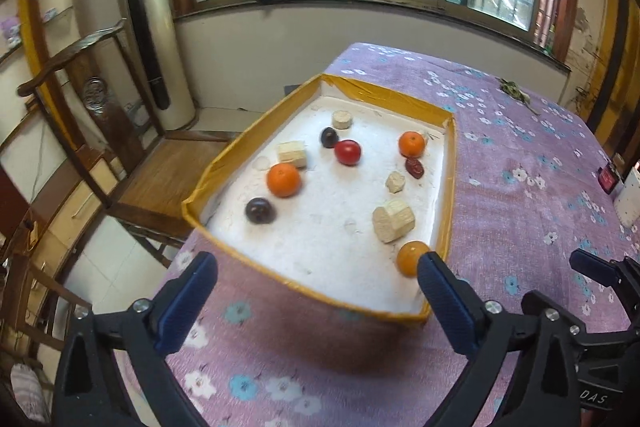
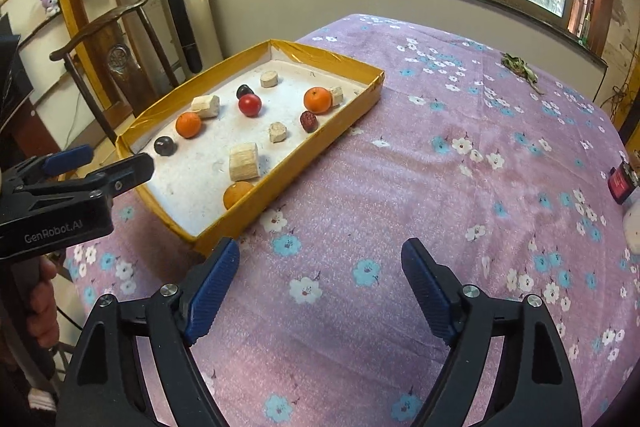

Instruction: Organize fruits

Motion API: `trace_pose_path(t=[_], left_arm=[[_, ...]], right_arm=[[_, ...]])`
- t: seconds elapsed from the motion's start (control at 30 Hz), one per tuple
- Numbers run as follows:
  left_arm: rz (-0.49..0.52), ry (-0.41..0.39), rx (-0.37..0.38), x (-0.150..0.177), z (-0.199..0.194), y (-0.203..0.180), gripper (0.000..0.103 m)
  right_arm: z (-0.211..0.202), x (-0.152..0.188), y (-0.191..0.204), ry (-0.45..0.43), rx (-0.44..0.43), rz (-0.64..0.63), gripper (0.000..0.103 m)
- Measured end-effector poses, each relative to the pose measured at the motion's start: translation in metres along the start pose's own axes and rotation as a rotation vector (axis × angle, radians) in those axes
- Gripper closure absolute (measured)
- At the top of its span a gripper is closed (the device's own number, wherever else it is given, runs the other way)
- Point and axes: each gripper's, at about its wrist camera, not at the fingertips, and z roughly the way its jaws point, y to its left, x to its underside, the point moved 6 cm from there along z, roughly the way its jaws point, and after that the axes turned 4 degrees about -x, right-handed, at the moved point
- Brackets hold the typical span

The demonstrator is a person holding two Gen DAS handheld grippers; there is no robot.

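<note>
Left tool (image 1: 316, 283) spread wide and holding nothing, right tool (image 2: 320, 267) spread and holding nothing, fruits in the yellow box (image 1: 446, 211) just ahead of the left tool, up-left of the right tool, on the purple surface (image 2: 420, 179)

A tray (image 2: 280, 183) sits on the table (image 2: 440, 187) at its left edge, holding scattered tangerines (image 2: 188, 125), a tomato (image 2: 250, 105), plums (image 2: 165, 146) and blocks (image 2: 244, 161); a chair (image 2: 116, 59) stands behind it.
</note>
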Motion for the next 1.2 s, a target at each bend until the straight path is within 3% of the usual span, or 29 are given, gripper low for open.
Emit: trace_pose_path(t=[0.17,0.37,0.47,0.57,0.83,1.2], left_arm=[[-0.021,0.007,0.007,0.012,-0.011,0.008,0.0],[-0.005,-0.132,-0.079,0.015,-0.03,0.02,0.0],[0.007,-0.152,-0.045,0.014,-0.033,0.022,0.0],[0.005,-0.146,-0.02,0.012,-0.033,0.026,0.0],[-0.001,-0.148,-0.059,0.007,-0.033,0.041,0.0],[0.031,-0.092,0.008,0.019,-0.025,0.041,0.0]], right_arm=[[-0.007,0.013,0.008,0.009,-0.001,-0.029,0.018],[-0.019,0.017,0.012,-0.015,0.059,-0.019,0.018],[-0.02,0.016,0.014,-0.029,0.086,0.01,0.018],[-0.019,0.018,0.02,-0.03,0.093,0.026,0.018],[-0.015,0.022,0.037,-0.023,0.133,0.03,0.018],[-0.016,0.03,0.045,-0.012,0.165,0.064,0.018]])
